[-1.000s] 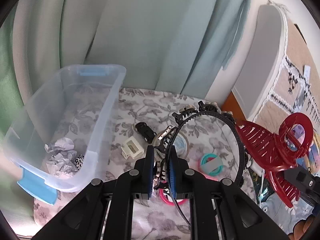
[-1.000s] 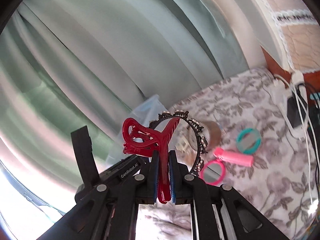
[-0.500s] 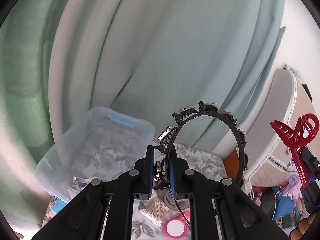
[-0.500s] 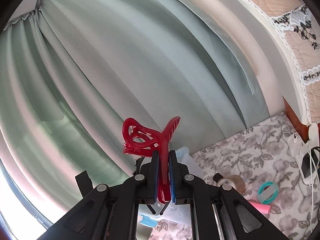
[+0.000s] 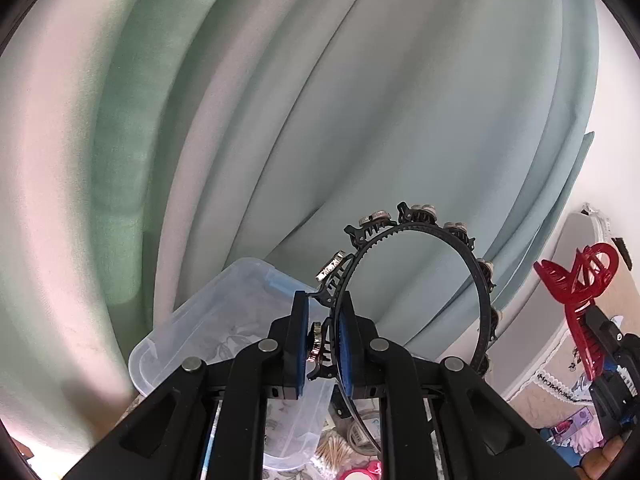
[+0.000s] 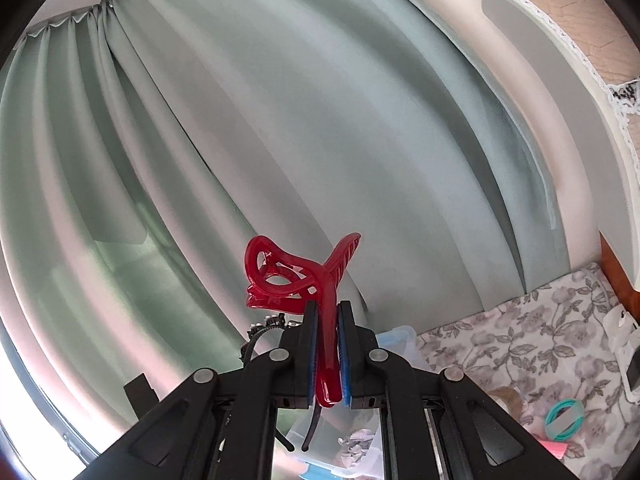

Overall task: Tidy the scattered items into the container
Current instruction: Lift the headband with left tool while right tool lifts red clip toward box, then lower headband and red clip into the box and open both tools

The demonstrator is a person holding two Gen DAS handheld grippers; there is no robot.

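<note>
Curtain (image 5: 360,100) in pale green folds fills most of both wrist views. In the left wrist view the left gripper (image 5: 323,344) sits at lower centre, its jaws narrow and clamped on the end of a black headband (image 5: 482,280) studded with small metallic ornaments; the band arches up and to the right of the fingers, clear of any surface. Just left of and below that gripper lies the clear plastic container (image 5: 224,312), its rim lower left of centre, with floral fabric showing through its walls. At the right edge of the same view the right gripper (image 5: 596,344) pinches a red hair claw (image 5: 576,280), whose toothed half points up and left. In the right wrist view the right gripper (image 6: 328,356) is at lower centre, jaws narrow and closed on one handle of the red hair claw (image 6: 288,276), the claw's looped body rising to the upper left of the pads. Below the fingers, part of the container (image 6: 400,338) shows, with crumpled paper (image 6: 356,440) inside it. At lower right a floral cloth (image 6: 520,340) carries a teal ring (image 6: 564,420).
</note>
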